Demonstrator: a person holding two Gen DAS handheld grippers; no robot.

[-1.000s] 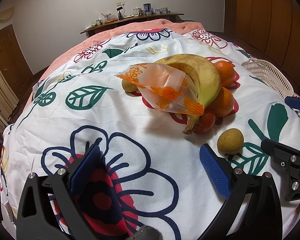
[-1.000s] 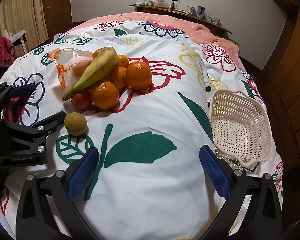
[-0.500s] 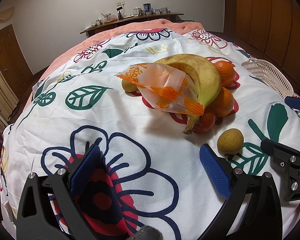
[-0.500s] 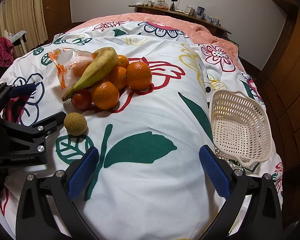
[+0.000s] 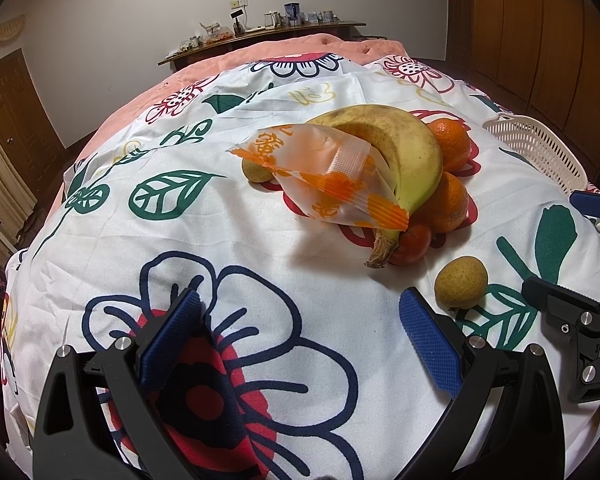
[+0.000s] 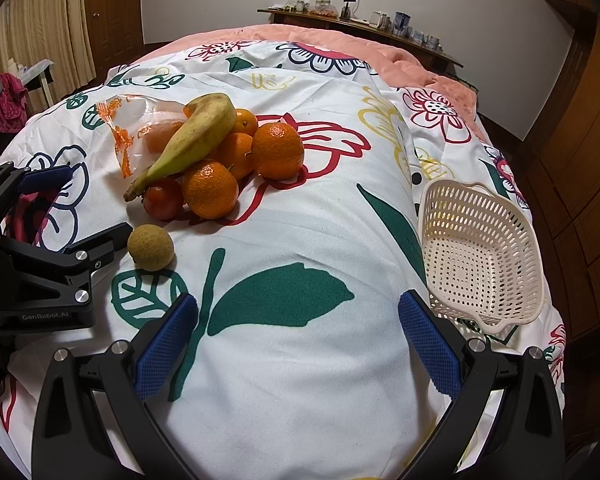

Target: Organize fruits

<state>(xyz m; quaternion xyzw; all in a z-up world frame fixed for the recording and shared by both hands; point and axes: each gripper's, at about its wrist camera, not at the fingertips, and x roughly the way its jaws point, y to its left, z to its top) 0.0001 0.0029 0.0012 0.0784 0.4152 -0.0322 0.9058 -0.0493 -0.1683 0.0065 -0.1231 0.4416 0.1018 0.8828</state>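
On the far left, the left hand-held gripper (image 5: 300, 328) hovers low over the bed (image 6: 300, 360), its blue-padded fingers (image 5: 172, 332) spread wide apart with nothing between them, above a red and navy flower printed on the white cover. In the right wrist view it (image 6: 66, 208) shows at the left edge, again parted and empty.

Just beyond it lies a clear plastic bag with orange print (image 5: 324, 178), resting against the fruit pile; a small tan fruit (image 5: 255, 170) peeks from behind the bag's far side. A yellow-green banana (image 6: 192, 140) lies on top of the pile, stem toward the grippers. Under and beside it sit several oranges: one near orange (image 6: 209, 188), one larger orange (image 6: 278, 150) on the right of the pile, and others behind. A small red fruit (image 6: 162, 199) touches the banana's stem end. A round yellowish-brown fruit (image 6: 151, 246) lies alone, apart from the pile and just beside the left gripper's fingertip.

Farther right, the right hand-held gripper (image 6: 298, 332) is also wide apart and empty, over a green leaf print. At the far right, a cream perforated basket (image 6: 512, 216) sits tilted at the bed's edge, with nothing in it, well apart from the fruit.
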